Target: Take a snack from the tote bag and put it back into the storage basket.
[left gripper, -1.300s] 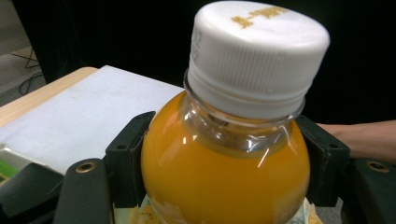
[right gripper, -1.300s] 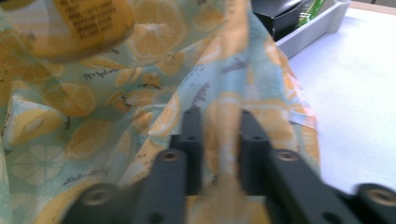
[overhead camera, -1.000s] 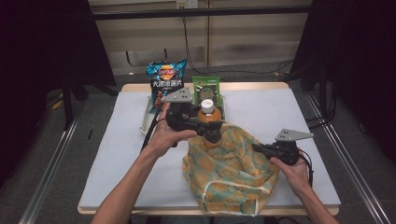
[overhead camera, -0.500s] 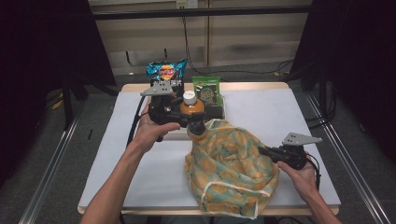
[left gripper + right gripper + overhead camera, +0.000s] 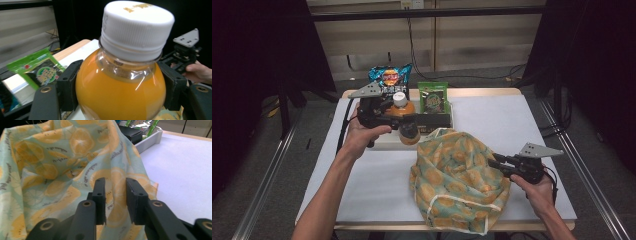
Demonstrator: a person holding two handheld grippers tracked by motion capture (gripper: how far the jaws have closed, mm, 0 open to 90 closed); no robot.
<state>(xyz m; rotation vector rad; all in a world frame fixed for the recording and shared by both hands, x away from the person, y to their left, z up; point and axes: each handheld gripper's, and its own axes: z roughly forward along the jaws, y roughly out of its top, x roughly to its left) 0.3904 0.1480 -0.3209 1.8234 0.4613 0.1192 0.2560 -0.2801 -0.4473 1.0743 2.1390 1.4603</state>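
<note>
High view: the left gripper [image 5: 404, 121] holds an orange juice bottle [image 5: 406, 119] above the white tray [image 5: 387, 142] at the far side of the counter [image 5: 492, 120]; the bottle is tilted, its white cap [image 5: 400, 99] toward the far edge. Behind it stand a blue crisp packet [image 5: 388, 77] and a green seaweed snack packet [image 5: 433, 97]. The right gripper [image 5: 499, 163] rests at the right-hand side of the citrus-print fabric bag [image 5: 457, 180], which lies slumped on the near half of the counter.

Left gripper view: both jaws are clamped on the bottle's shoulder just under the cap [image 5: 137, 27]; gold lettering shows on the cap top. The green packet [image 5: 37, 71] lies at left, and the other hand with its gripper at far right.

Right gripper view: the jaws stand slightly apart, having just been opening, with a fold of the bag [image 5: 62, 170] between them; whether the pads touch the cloth cannot be told. The tray corner [image 5: 152, 137] shows beyond the bag.
</note>
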